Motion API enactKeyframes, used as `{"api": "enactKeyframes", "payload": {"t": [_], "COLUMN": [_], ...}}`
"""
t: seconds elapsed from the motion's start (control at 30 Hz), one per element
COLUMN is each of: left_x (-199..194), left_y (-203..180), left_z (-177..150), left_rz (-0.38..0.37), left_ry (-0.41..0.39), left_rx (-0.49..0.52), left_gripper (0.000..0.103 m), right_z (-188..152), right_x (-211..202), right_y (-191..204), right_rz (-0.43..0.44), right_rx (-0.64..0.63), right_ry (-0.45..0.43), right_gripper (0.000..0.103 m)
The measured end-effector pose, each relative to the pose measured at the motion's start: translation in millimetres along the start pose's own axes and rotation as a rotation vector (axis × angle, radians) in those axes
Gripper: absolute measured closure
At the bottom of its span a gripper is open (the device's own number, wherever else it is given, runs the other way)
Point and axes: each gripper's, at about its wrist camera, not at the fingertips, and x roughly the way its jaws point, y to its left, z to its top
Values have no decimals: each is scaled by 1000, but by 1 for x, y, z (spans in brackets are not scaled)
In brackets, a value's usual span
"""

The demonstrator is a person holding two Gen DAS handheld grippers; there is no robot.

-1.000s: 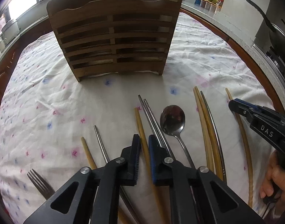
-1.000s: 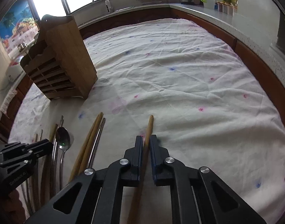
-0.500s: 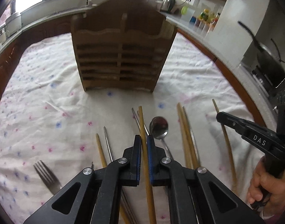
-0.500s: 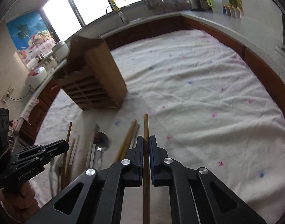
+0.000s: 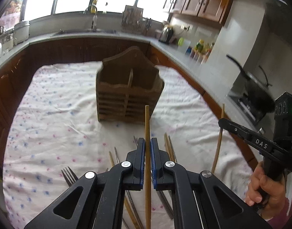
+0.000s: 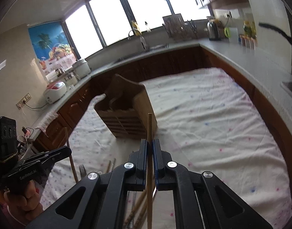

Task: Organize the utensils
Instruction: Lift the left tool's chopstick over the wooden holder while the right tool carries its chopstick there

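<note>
Both grippers are now riding higher above the cloth than a second ago, each carrying a chopstick that was then lying on the table. The left gripper [image 5: 147, 143] is clamping a wooden chopstick [image 5: 147, 126] between nearly closed jaws, its tip pointing toward the wooden utensil holder [image 5: 128, 95], which is standing upright on the flowered tablecloth [image 5: 50, 114] and looking smaller and farther off than before. The right gripper [image 6: 149, 143] is likewise pinching a second wooden chopstick [image 6: 149, 126], lifted clear of the cloth. The remaining chopsticks [image 5: 168, 147] and the fork [image 5: 69, 175] are still lying on the cloth below the left gripper, unmoved.
</note>
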Motion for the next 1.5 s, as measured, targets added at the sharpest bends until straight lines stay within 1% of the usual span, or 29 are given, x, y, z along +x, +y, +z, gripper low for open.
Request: {"api": "enactKeyframes", "payload": {"t": [0.13, 0.33, 0.63, 0.73, 0.9, 1.03, 1.23, 1.3, 1.33, 1.5], "left_x": [-28, -50, -64, -66, -69, -74, -80, -79, -77, -59], "left_y": [1, 6, 11, 13, 20, 26, 32, 33, 35, 42], "left_z": [-2, -5, 1, 6, 22, 41, 74, 78, 86, 101], "left_rz": [-4, -6, 3, 1, -11, -12, 21, 29, 39, 64], "left_ry": [-61, -111, -151, -166, -201, -255, -359, -386, -405, -450], "left_rx": [-6, -14, -23, -31, -42, -41, -14, -8, -8, -8], "left_gripper": [99, 99, 99, 99, 99, 99, 99, 99, 99, 99], "right_z": [10, 19, 34, 41, 61, 84, 120, 131, 137, 155], "right_x": [-14, -25, -25, -25, -23, -20, -9, -3, 0, 19], "right_y": [10, 19, 21, 21, 25, 29, 35, 38, 39, 38], "right_rz": [6, 16, 23, 28, 36, 52, 66, 67, 67, 61], "right_rx": [-22, -37, -33, -28, -27, -35, -33, -34, -34, -31], "right_ry": [-43, -85, -122, -148, -212, -272, -362, -387, -395, -429], "right_gripper": [97, 97, 97, 97, 97, 97, 97, 97, 97, 97]}}
